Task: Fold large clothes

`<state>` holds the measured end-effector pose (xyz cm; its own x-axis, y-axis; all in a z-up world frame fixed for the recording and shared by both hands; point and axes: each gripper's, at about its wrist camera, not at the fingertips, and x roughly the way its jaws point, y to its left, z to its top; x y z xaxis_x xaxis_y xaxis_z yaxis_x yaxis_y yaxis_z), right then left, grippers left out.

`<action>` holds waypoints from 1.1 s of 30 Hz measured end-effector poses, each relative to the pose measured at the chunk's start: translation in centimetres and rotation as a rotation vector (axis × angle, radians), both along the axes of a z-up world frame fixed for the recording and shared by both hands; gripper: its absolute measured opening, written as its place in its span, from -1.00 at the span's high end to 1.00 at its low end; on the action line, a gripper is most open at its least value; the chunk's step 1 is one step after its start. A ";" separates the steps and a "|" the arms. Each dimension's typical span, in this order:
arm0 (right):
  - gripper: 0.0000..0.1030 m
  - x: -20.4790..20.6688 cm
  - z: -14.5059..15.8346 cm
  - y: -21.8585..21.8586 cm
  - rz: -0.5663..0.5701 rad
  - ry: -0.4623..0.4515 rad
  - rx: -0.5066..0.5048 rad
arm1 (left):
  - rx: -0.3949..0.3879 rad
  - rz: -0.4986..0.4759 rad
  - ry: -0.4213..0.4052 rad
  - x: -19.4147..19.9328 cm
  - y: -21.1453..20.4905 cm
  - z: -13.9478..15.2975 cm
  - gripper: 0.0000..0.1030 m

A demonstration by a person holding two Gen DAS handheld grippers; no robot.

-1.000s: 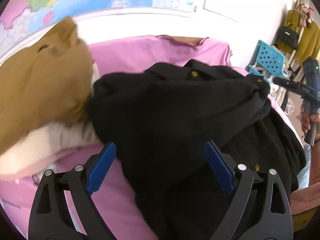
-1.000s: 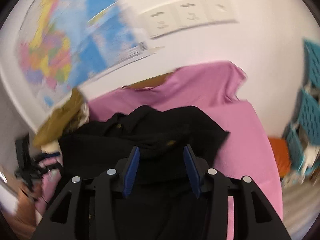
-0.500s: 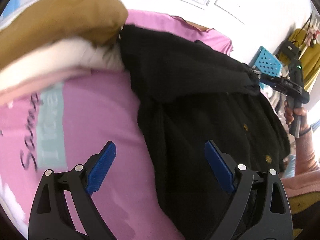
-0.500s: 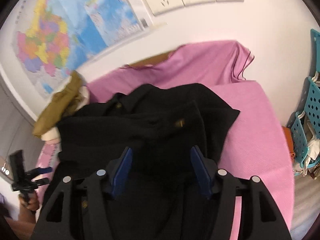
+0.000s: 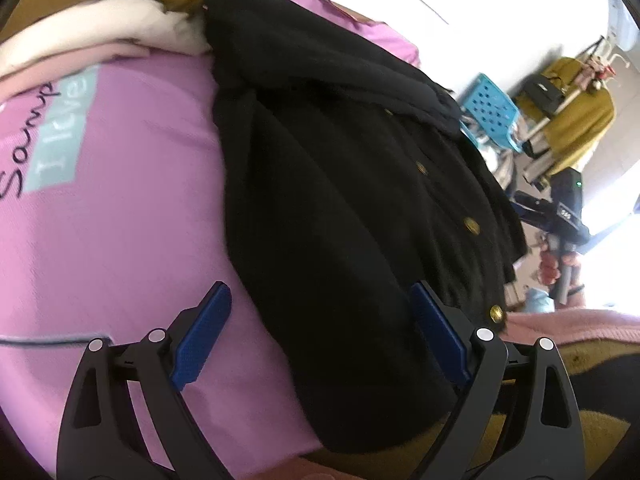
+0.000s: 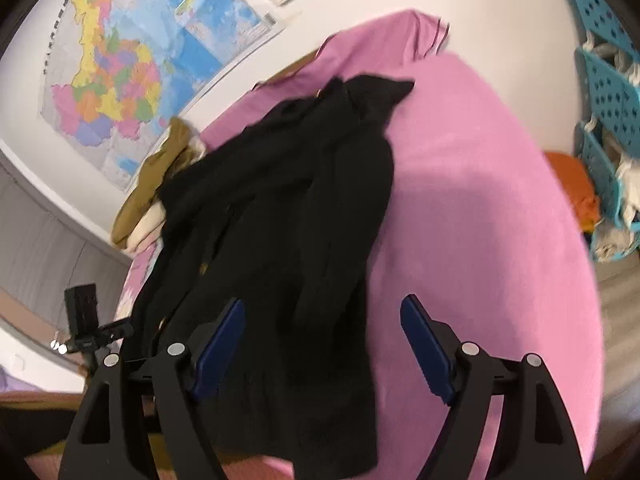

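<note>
Black buttoned coat [image 5: 344, 184] lies spread lengthwise on the pink-covered bed [image 6: 492, 208], collar end far from both claws, hem end nearest them. Gold buttons run down its front, right of the left claw's line of sight. One side already looks laid over the middle, so the fold seems partly made; hard to say how neat, the cloth being black and blurred.

Left claw [image 5: 320, 344]: released, jaws wide, nothing between the pads; the coat's left edge sits just ahead of it, passing under its right finger.

Right claw [image 6: 324, 344]: jaws have just been opening and now stand wide. The coat's lower part lies ahead of and beneath it, but the pads press on nothing.

A stack of folded clothes [image 5: 100, 24], mustard over cream, lies beyond the left claw, touching the coat's far corner.

Step in hand, as judged: both claws let go after a side fold, repositioning at the hem.

Next move likely calls for each claw to drop onto a hem corner, pinch through all layers, and carry the hem toward the collar evenly, keeping clear of the stack.
</note>
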<state>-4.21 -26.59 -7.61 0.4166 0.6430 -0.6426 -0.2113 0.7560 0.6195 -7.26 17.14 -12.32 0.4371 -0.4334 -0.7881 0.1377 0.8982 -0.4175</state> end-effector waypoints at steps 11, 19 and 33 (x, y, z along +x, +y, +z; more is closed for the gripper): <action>-0.65 -2.0 -0.9 2.0 0.090 -0.028 0.040 | -0.219 -0.050 0.020 0.1 -1.9 -0.9 -0.89; -0.62 -2.1 -0.7 1.2 0.064 -0.042 0.004 | -0.198 -0.052 0.022 0.5 -2.4 -1.0 -0.89; 0.80 -3.4 1.5 1.0 0.085 -0.098 0.232 | -0.158 0.061 -0.041 0.7 -2.7 1.0 0.52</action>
